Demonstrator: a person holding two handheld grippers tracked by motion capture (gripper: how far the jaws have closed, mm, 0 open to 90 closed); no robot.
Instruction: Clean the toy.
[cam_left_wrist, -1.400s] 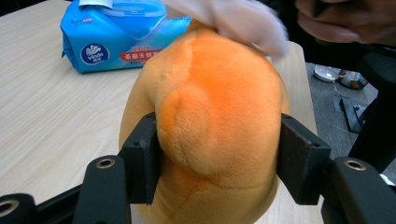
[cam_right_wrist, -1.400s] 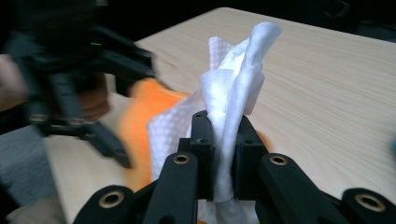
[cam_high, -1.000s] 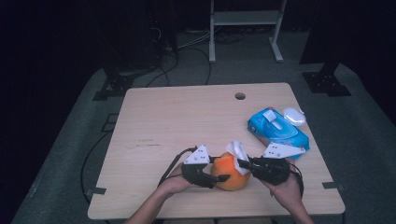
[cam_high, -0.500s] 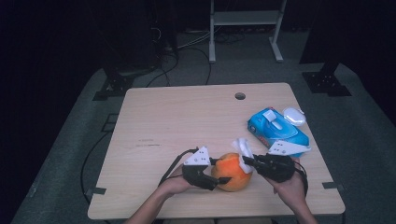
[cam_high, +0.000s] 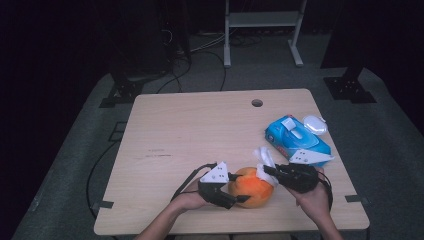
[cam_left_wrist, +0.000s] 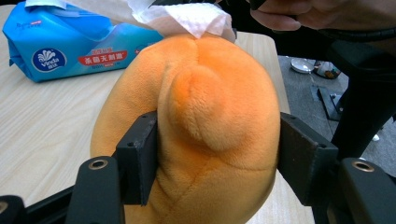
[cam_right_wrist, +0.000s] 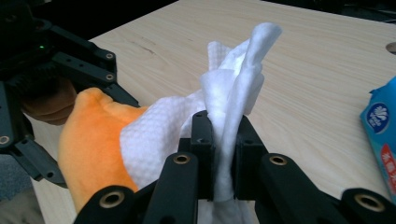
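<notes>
The orange plush toy (cam_high: 251, 186) sat at the table's (cam_high: 200, 130) near edge, clamped in my left claw (cam_high: 235, 191). My right claw (cam_high: 263, 170), pinching a white wipe (cam_right_wrist: 187, 126), pressed it on the toy's right shoulder, opposite my left.

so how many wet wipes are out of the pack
1. The wipe is pinched in the right gripper and lies against the orange plush toy. More may be hidden inside the blue pack.

Orange plush toy (cam_high: 251, 186), white dimpled wipe (cam_right_wrist: 187, 116), blue wipes pack (cam_high: 296, 141), pale wood table (cam_high: 200, 130).
</notes>
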